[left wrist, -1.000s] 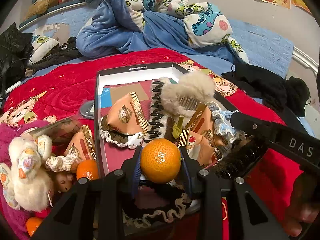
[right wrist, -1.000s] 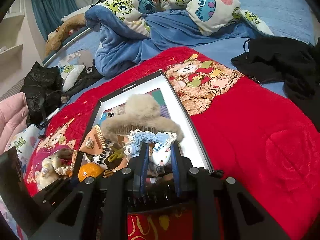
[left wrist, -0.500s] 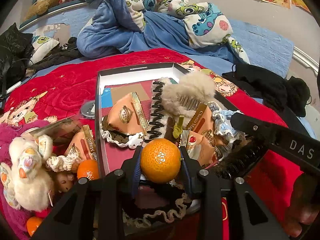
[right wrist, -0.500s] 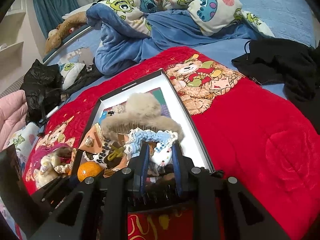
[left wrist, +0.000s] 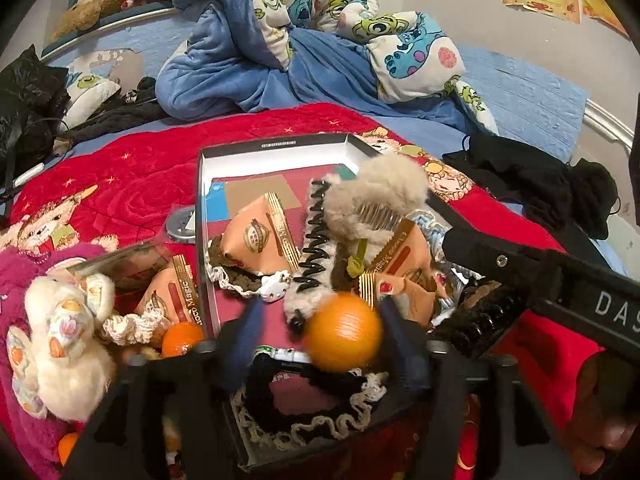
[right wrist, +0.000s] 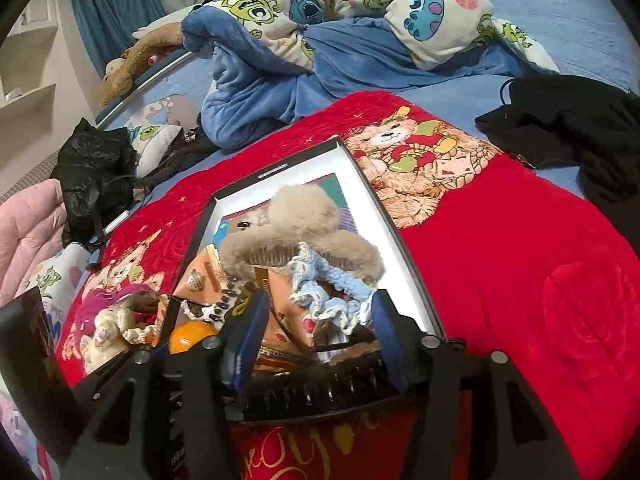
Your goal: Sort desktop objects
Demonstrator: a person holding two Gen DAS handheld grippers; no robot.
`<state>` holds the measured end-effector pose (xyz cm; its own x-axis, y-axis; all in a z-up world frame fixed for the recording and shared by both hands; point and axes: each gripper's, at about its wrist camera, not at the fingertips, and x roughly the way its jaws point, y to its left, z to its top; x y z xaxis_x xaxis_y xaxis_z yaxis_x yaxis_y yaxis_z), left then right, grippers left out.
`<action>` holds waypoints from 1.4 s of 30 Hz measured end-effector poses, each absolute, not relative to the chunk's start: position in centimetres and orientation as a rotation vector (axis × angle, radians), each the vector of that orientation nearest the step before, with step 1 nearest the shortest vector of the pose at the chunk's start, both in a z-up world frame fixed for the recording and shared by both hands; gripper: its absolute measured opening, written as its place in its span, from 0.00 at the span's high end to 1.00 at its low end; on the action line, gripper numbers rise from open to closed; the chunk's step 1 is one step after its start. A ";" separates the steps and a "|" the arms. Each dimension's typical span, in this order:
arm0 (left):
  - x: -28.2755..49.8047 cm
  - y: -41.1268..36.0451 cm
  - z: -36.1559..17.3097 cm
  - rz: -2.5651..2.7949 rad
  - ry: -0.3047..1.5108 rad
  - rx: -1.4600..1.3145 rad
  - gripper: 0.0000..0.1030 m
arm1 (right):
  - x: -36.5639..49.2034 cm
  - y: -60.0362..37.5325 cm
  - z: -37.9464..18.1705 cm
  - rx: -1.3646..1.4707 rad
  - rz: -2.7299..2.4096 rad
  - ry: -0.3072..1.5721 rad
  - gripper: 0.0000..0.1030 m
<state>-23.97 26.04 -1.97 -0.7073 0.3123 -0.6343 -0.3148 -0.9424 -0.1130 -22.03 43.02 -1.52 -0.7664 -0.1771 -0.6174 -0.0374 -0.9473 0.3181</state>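
**Two grippers spread wide over one crowded box**

Two sets of fingers stand apart at the near end of the open box (left wrist: 276,145), which lies on the red bedspread (left wrist: 132,176). The left gripper (left wrist: 320,332) is released: its blue pads are spread, and the orange (left wrist: 345,332) sits between them, blurred, closer to the right pad than the left and, as far as I can tell, gripped by neither. It lies just ahead of the fingertips, above the black lace-trimmed scrunchie (left wrist: 308,396) at the box's near edge.

The right gripper (right wrist: 316,328) is likewise released, its fingers either side of the pale blue scrunchie (right wrist: 332,292), which rests on the snack packets with the furry hair claw (right wrist: 300,232) just beyond it.

A second orange (left wrist: 182,338) lies outside the box, to the left, beside the plush toy (left wrist: 64,336). By my judgement that one belongs to the left hand, being much the nearer; the reach is leftward, over the box's low wall.
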 end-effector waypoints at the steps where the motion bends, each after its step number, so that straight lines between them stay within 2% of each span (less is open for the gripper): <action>1: -23.8 26.1 -1.8 2.623 0.006 -0.962 0.22 | -22.0 43.0 -1.4 1.042 -2.840 -0.485 0.45; 2: -23.8 26.1 -1.7 2.626 0.007 -0.961 0.16 | -21.9 43.0 -1.3 1.043 -2.838 -0.486 0.42; 6: -23.7 26.1 -1.5 2.615 -0.013 -0.966 0.13 | -21.6 43.1 -0.8 1.008 -2.807 -0.520 0.26; 7: -23.7 26.1 -1.5 2.616 -0.016 -0.965 0.12 | -21.5 43.1 -0.6 1.001 -2.808 -0.523 0.19; 9: -23.6 26.2 -1.3 2.619 -0.011 -0.964 0.07 | -21.3 43.2 -0.3 0.988 -2.815 -0.536 0.13; 13: -23.6 26.7 -1.4 2.624 0.046 -0.997 0.07 | -21.1 44.0 -0.2 0.959 -2.776 -0.616 0.04; 17: -23.4 26.4 -1.2 2.621 0.017 -0.993 0.07 | -21.0 44.4 0.0 0.951 -2.764 -0.657 0.04; 29: -21.1 23.7 1.6 2.706 0.025 -0.922 0.07 | -19.2 43.8 2.1 0.891 -2.799 -0.629 0.04; 42: -14.9 11.9 8.8 2.925 0.000 -0.794 0.07 | -16.7 37.5 5.9 0.797 -2.830 -0.430 0.01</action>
